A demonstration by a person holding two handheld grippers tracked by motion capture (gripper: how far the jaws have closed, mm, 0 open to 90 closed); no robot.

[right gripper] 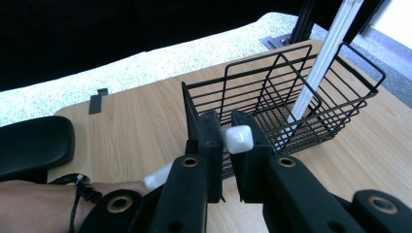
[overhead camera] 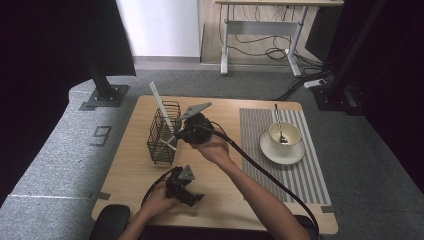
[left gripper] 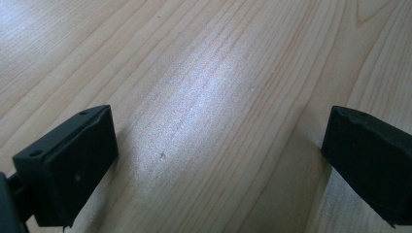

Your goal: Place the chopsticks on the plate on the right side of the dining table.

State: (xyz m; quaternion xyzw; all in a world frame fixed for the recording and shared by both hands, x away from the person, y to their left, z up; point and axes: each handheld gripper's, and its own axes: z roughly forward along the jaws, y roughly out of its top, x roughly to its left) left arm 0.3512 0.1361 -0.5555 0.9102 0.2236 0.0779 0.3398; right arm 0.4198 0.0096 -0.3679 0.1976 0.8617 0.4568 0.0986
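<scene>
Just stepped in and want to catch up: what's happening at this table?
A person works two handheld grippers at a wooden table. The right gripper is shut on a white utensil handle beside the black wire basket, where white chopsticks already lean. The left gripper hangs open over bare wood. On a striped placemat to the right, a cup with a spoon sits on a saucer.
</scene>
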